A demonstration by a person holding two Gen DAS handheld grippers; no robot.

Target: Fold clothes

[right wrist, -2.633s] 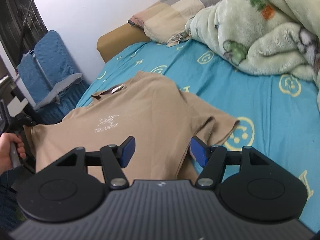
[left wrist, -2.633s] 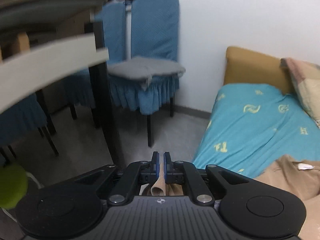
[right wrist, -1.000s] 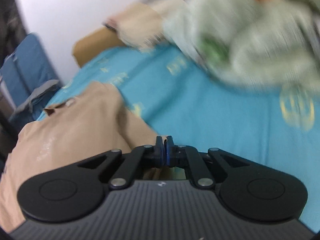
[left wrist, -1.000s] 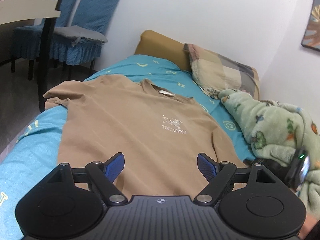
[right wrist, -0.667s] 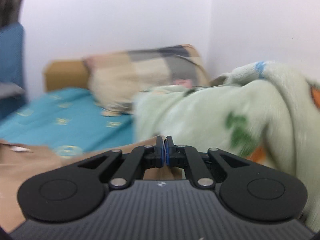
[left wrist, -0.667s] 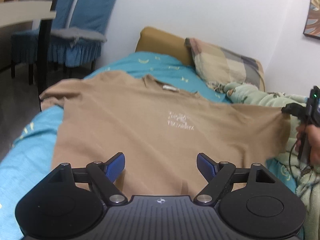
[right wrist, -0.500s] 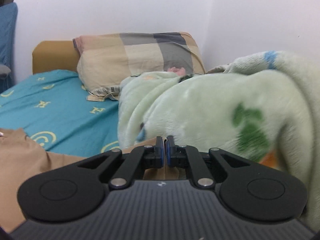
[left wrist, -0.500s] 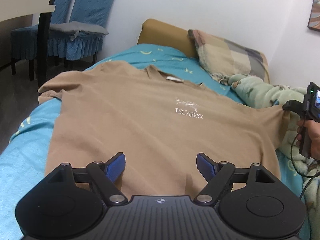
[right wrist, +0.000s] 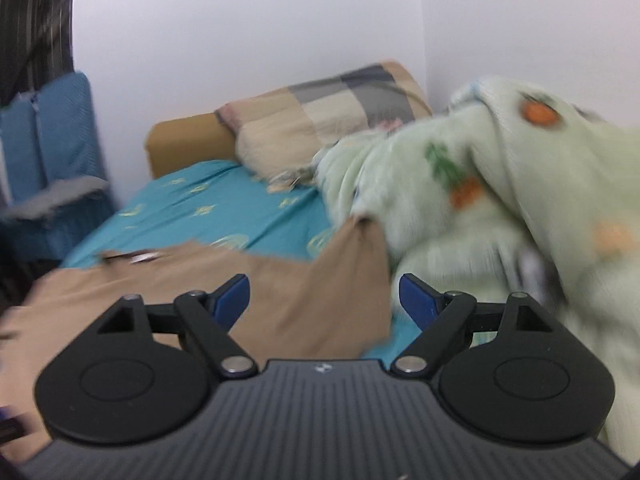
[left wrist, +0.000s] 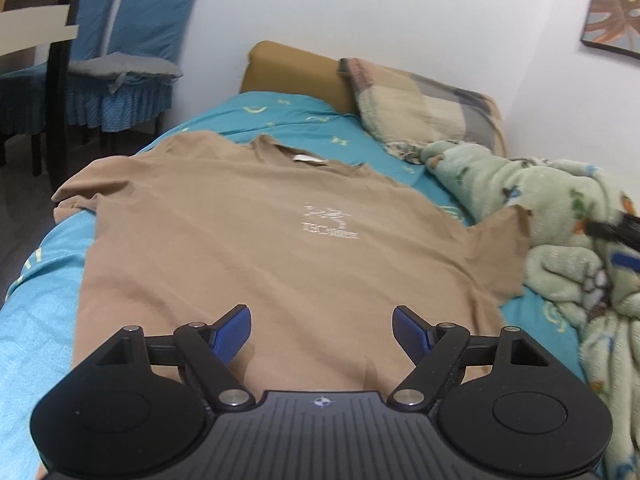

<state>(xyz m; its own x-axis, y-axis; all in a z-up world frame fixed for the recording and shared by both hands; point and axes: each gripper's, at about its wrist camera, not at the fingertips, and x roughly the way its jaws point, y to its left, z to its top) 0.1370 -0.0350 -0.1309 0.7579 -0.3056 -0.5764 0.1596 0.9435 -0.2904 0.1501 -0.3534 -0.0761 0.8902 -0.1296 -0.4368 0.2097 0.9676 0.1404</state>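
Observation:
A tan T-shirt (left wrist: 256, 240) with a white chest print lies spread face up on the teal bed sheet (left wrist: 36, 320), collar toward the headboard. My left gripper (left wrist: 322, 332) is open and empty over the shirt's lower hem. My right gripper (right wrist: 324, 300) is open and empty just behind the shirt's right sleeve (right wrist: 352, 276), whose tip rests up against the green blanket. The right gripper also shows at the far right edge of the left wrist view (left wrist: 624, 240). The shirt's left sleeve (left wrist: 76, 196) hangs over the bed's edge.
A bunched green fleece blanket (left wrist: 560, 216) fills the bed's right side, also seen in the right wrist view (right wrist: 500, 200). A checked pillow (left wrist: 420, 100) leans on the mustard headboard (left wrist: 296, 68). A blue-covered chair (left wrist: 132, 40) and a table edge (left wrist: 36, 36) stand left of the bed.
My right gripper has opened and let go of the shirt's right sleeve, which now rests against the blanket. The left gripper stays open over the hem.

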